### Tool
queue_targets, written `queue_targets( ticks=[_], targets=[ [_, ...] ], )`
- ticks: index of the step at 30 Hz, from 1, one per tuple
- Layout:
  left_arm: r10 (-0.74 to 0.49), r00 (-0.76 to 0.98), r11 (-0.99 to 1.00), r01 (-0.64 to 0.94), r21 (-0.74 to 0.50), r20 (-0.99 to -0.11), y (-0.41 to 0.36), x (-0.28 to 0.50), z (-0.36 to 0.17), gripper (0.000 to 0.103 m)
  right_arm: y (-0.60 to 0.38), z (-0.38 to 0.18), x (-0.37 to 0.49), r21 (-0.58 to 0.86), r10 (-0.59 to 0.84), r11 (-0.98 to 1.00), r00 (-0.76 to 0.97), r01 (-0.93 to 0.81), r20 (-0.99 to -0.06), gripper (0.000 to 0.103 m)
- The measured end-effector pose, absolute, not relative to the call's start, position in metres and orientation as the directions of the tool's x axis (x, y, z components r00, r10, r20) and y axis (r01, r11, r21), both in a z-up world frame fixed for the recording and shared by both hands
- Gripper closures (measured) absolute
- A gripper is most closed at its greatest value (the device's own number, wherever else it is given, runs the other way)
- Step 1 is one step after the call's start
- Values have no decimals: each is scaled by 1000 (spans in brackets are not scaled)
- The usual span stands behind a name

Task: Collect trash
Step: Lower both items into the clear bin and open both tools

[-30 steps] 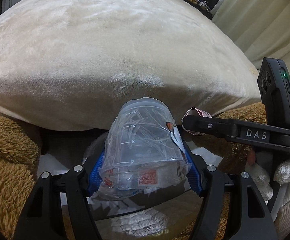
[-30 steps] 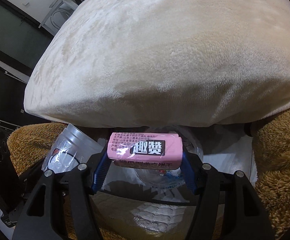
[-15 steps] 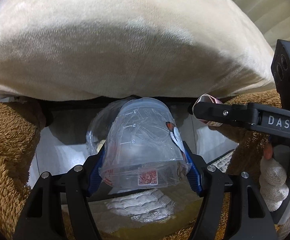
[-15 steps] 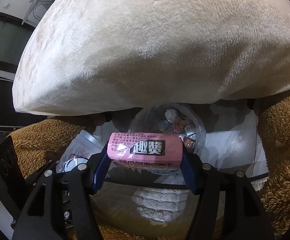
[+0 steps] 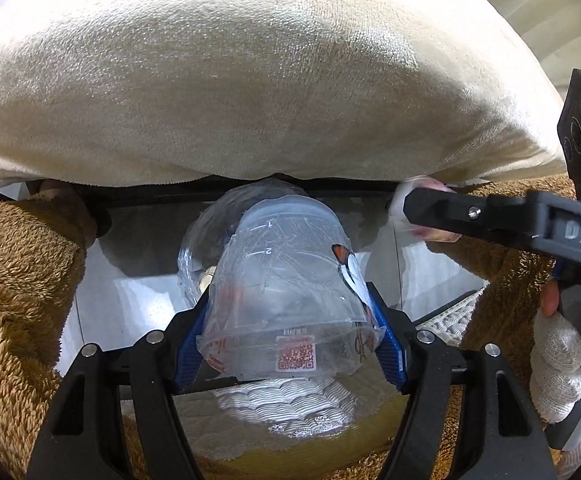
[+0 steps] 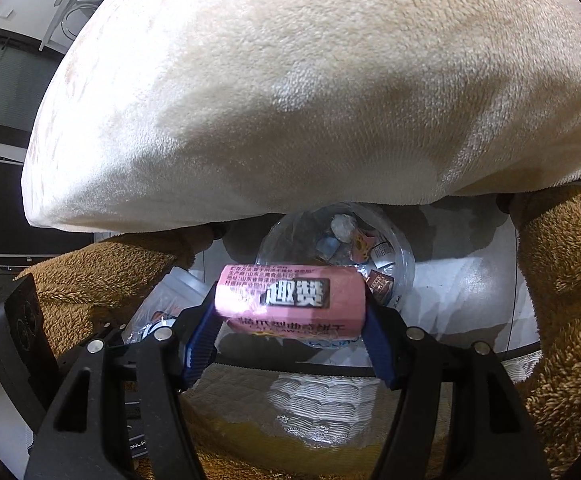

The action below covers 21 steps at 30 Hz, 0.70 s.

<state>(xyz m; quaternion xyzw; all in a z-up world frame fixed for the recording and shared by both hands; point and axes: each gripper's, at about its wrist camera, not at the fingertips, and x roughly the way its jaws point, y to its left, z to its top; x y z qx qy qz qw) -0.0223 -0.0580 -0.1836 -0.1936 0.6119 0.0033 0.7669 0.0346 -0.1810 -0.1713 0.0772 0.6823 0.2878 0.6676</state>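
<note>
- My left gripper (image 5: 290,300) is in the lower middle of the left wrist view, and its jaws have just been opening. The crushed clear plastic cup (image 5: 286,272) is between them, and its sides meet the blue pads (image 5: 188,352) on both sides, so it is gripped.
- The cup's mouth points toward the camera, and a red code label sits on its lower edge.
- My right gripper (image 6: 290,300) is in the lower middle of the right wrist view; its jaws have also just been opening. The pink snack packet (image 6: 242,300) lies crosswise between them, with each end against a pad, so it is gripped too.
- Just behind the packet I see a clear trash bag (image 6: 404,268) standing open, with small wrappers inside. In the left wrist view this bag is behind the cup, partly hidden.
- A big cream cushion (image 6: 310,92) fills the upper part of both views.
- Brown fluffy fabric (image 5: 14,280) is at the left and right sides.
- A pale shiny floor (image 6: 462,292) is under the bag.
- At the right edge of the left wrist view, my gloved hand (image 5: 558,364) holds the right gripper's handle.
</note>
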Motion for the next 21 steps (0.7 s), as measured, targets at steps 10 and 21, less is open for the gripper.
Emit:
queue_targets(
  ticks=[10,21],
  targets=[
    [-218,274,922,-256,-289,-937,-55,-22,-182,22,-186,-165,35,495,494,821,-81,-283,-866,26],
    [-233,398,915,-219,-338,-888,-48,-30,-156,22,-200,-147,31,505,537,798,7,-329,-844,26]
  ],
)
